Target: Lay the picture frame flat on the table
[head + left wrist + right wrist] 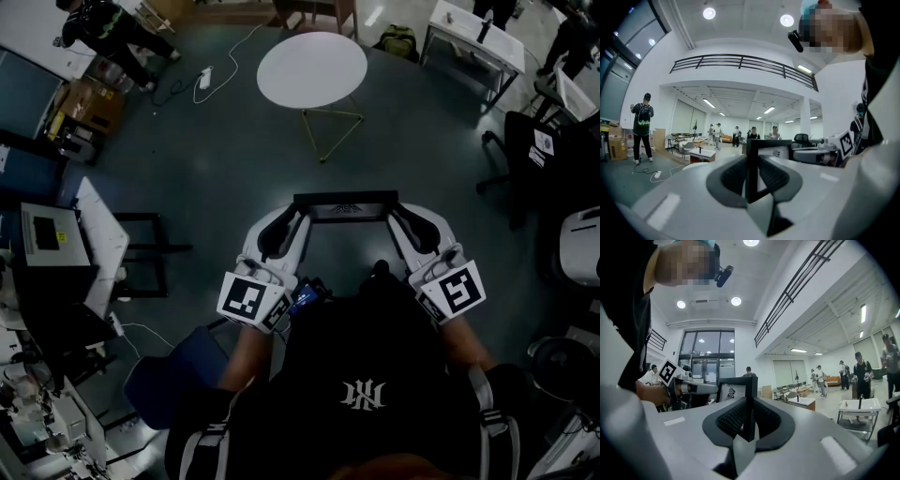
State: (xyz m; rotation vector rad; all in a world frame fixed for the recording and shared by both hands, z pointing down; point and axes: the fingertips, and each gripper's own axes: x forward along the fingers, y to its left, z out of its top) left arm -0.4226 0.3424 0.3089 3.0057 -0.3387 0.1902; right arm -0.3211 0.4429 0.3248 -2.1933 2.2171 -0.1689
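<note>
The picture frame (345, 207), a thin black-edged rectangle with a pale print behind its face, is carried in the air in front of the person. It hangs over bare floor, with the round white table (311, 67) well apart at 12 o'clock. The left gripper (284, 228) is closed on the frame's 9 o'clock side rail. In the left gripper view its ribbed pads (732, 176) press on both faces of the narrow black edge, with the jaws only a rail's thickness apart. The right gripper (413, 226) is clamped the same way on the 3 o'clock rail, as the right gripper view shows. The frame looks stiff and light, so two side grips should carry it without sag. Its rails look smooth and narrow, though, and could slip or twist between the pads if the hands move unevenly. The face may be glazed and therefore fragile. The side rails at mid-height seem the right hold, keeping the pads off the face. It is probably best lowered gently, one long edge first.
</note>
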